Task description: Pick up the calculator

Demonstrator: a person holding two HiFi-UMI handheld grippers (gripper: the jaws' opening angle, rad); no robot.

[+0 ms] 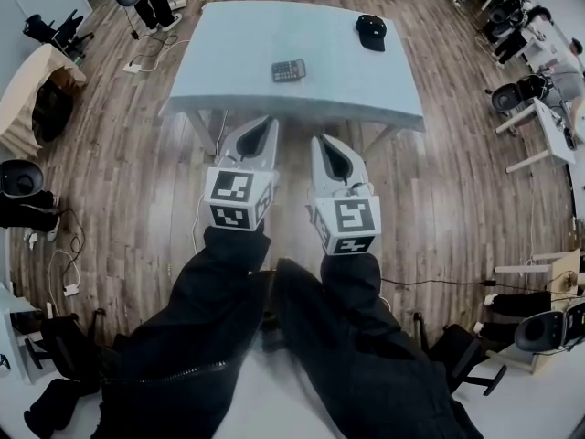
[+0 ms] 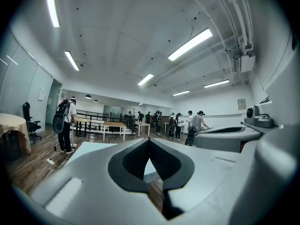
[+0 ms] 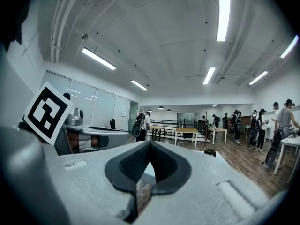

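Calculator [image 1: 288, 70] lies flat near the middle of the table [image 1: 228, 53]. A black cap [image 1: 371, 30] sits well apart from it, toward the far right corner. Left gripper [image 1: 269, 123] and right gripper [image 1: 318, 141] are side by side, held level by the table's near edge, pointing toward the calculator. Both jaw pairs are closed tip to tip and hold nothing.
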